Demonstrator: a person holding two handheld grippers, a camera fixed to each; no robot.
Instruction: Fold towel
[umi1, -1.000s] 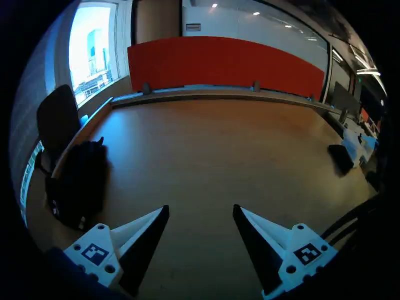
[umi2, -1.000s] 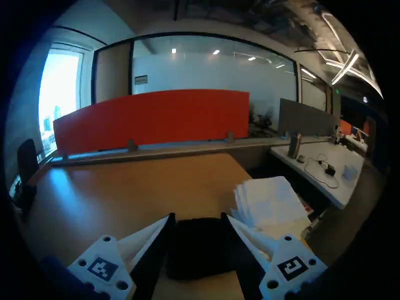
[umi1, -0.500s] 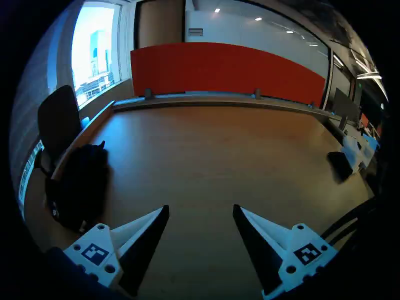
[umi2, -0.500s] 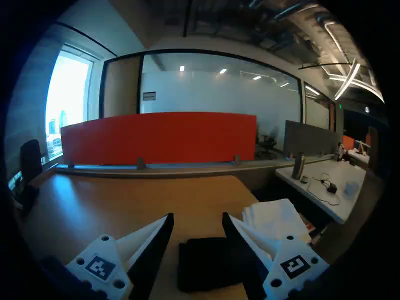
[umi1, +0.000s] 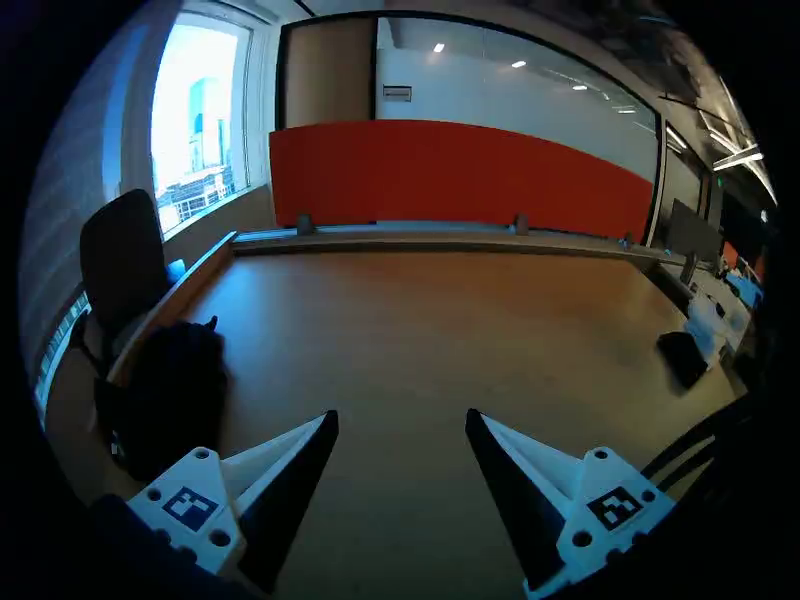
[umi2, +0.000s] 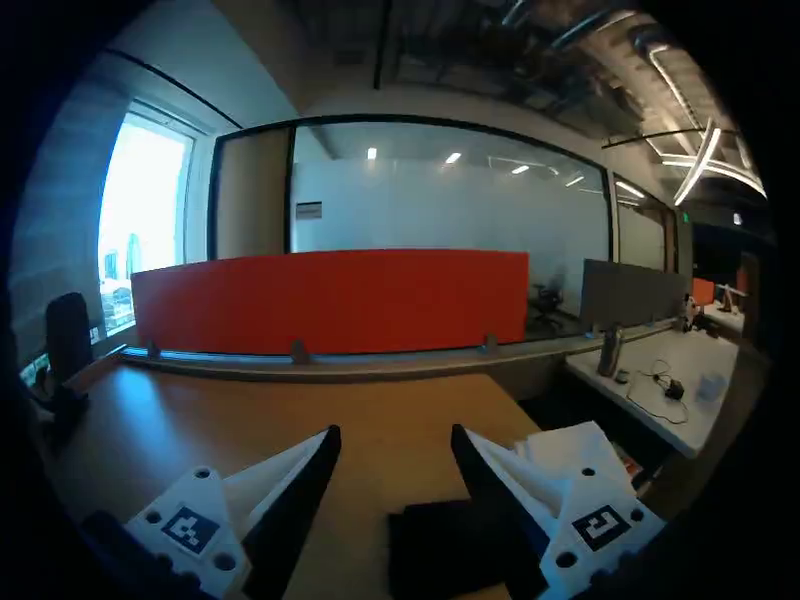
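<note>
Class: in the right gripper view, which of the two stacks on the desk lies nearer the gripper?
The black folded towel, close by the right gripper; the white stack lies farther back, toward the desk edge.

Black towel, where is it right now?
In the right gripper view, the black towel lies on the wooden desk, low and right of middle, beside the white stack.
</note>
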